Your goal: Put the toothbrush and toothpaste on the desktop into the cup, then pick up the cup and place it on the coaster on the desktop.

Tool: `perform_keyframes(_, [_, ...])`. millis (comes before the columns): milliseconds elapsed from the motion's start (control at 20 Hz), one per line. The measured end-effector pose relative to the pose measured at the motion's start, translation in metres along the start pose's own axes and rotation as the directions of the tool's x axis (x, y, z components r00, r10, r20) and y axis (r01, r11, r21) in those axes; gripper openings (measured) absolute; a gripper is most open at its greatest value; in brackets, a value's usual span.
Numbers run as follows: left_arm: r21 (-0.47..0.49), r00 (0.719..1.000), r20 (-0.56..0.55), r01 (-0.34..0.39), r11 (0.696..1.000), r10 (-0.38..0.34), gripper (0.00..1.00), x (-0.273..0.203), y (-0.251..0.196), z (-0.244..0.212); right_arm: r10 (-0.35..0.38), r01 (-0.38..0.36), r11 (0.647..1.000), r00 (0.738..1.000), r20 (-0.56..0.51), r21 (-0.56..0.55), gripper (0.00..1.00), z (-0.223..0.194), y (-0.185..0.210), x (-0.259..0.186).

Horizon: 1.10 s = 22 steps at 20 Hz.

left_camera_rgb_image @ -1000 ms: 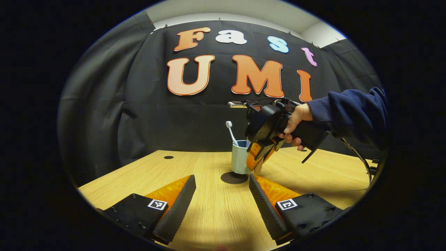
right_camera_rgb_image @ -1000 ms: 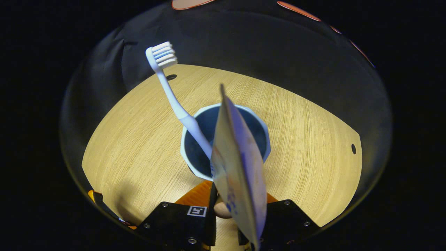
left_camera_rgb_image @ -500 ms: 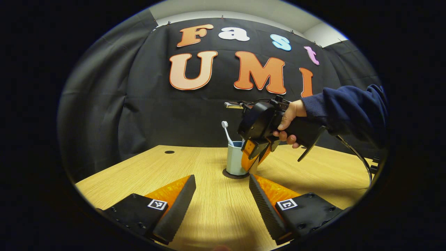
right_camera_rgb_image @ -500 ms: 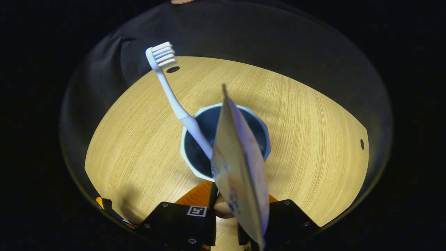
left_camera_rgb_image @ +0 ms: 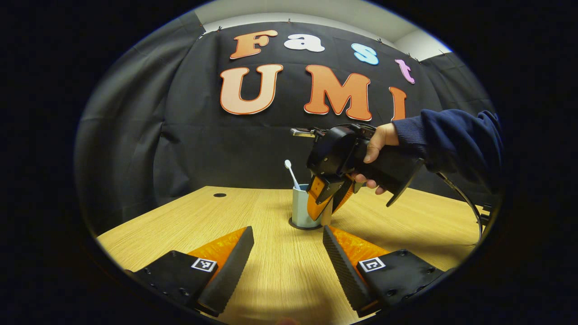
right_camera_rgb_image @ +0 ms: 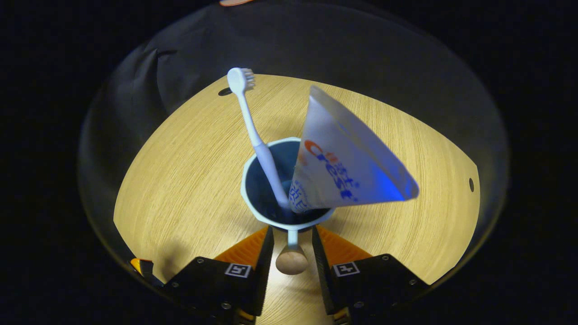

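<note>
The wooden desktop [left_camera_rgb_image: 253, 212] carries a dark round coaster [left_camera_rgb_image: 295, 224]. The pale blue cup [right_camera_rgb_image: 289, 187] stands on the coaster. Toothpaste tube [right_camera_rgb_image: 347, 158] and white toothbrush [right_camera_rgb_image: 255, 131] both stand in the cup, leaning apart. The right gripper [right_camera_rgb_image: 291, 246] sits just beside the cup, fingers parted; contact with the cup wall cannot be confirmed. The left gripper [left_camera_rgb_image: 288, 259] hovers nearer the desktop edge, fingers wide apart, holding nothing.

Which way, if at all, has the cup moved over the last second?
Yes. In the left gripper view the cup has come down onto the dark coaster. A second ago it hung just above the coaster, which lay mostly uncovered.
</note>
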<state>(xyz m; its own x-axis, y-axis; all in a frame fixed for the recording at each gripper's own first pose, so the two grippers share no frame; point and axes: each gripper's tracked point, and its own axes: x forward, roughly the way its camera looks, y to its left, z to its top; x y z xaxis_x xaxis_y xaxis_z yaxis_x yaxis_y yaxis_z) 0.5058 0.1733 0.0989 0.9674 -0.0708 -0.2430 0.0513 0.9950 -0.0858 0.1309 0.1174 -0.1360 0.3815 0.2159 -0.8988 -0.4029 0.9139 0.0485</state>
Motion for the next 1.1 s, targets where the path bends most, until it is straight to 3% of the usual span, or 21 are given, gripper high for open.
perform_keyframes(150, [-0.022,1.0,-0.017,-0.009,1.0,0.009,0.98,0.004,0.004,-0.003,0.018,-0.018,1.0,0.999,0.027,-0.001,0.7,-0.005,0.003,-0.008])
perform_keyframes(250, [-0.035,0.999,-0.033,-0.018,0.999,0.017,0.99,0.007,0.006,-0.005,0.011,-0.013,1.0,0.997,0.075,0.019,0.76,-0.001,-0.006,-0.02])
perform_keyframes(450, [-0.023,0.999,-0.017,-0.033,0.999,0.032,0.99,0.012,0.007,0.01,0.045,-0.058,0.996,0.98,0.195,0.063,0.77,0.008,-0.018,-0.057])
perform_keyframes(750, [-0.008,0.999,0.022,-0.035,0.999,0.035,0.98,0.023,-0.007,0.039,0.015,-0.058,0.993,0.931,0.365,0.107,0.78,-0.006,-0.061,-0.093])
perform_keyframes(900, [-0.008,0.999,0.032,-0.021,1.0,0.022,0.98,0.027,-0.023,0.049,-0.018,-0.05,0.99,0.89,0.455,0.136,0.78,-0.008,-0.085,-0.113])
perform_keyframes(1100, [0.004,0.998,0.06,-0.002,1.0,0.002,0.98,0.033,-0.047,0.069,-0.112,0.024,0.988,0.796,0.595,0.153,0.8,-0.02,-0.127,-0.154])
